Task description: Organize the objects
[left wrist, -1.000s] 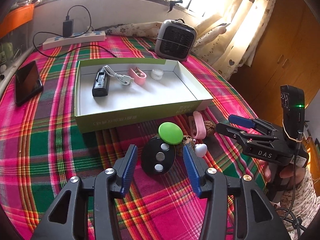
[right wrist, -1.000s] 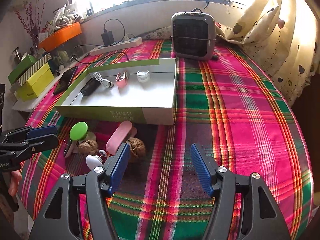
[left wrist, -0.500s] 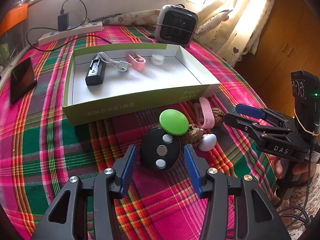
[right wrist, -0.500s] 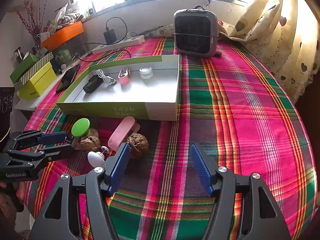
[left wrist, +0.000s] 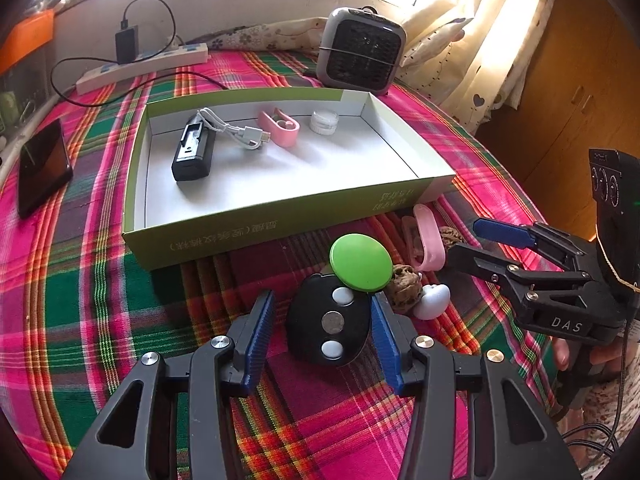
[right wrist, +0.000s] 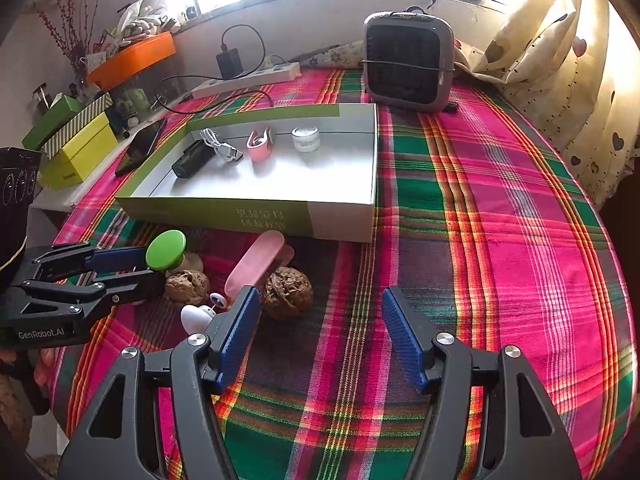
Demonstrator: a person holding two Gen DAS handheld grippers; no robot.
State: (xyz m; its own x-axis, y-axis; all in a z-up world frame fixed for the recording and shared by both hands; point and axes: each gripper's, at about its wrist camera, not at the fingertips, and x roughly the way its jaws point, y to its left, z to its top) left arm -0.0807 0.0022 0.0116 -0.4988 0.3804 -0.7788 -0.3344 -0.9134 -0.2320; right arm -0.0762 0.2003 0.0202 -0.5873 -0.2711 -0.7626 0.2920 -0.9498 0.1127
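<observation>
A black oval device (left wrist: 328,324) with three round buttons lies on the plaid cloth between the jaws of my left gripper (left wrist: 322,304), which are closing. The left pad still stands clear of it. A green disc (left wrist: 360,262) overlaps its far end. Beside them lie a walnut (left wrist: 404,286), a small white egg-shaped piece (left wrist: 432,300) and a pink case (left wrist: 428,242). My right gripper (right wrist: 320,296) hangs open over bare cloth, with a second walnut (right wrist: 286,292) just off its left finger. The green-walled box (left wrist: 280,220) holds a black charger (left wrist: 194,152), white cable, pink case and small jar.
A small heater (left wrist: 360,50) stands behind the box, with a power strip (left wrist: 144,66) and its cable at the back left. A dark phone (left wrist: 42,166) lies left of the box. Yellow and green boxes (right wrist: 76,148) sit off the table's left edge. Curtains hang on the right.
My left gripper has pushed a little further in around the black device, tipped down slightly, and its jaws have narrowed. The right gripper has hardly moved.
</observation>
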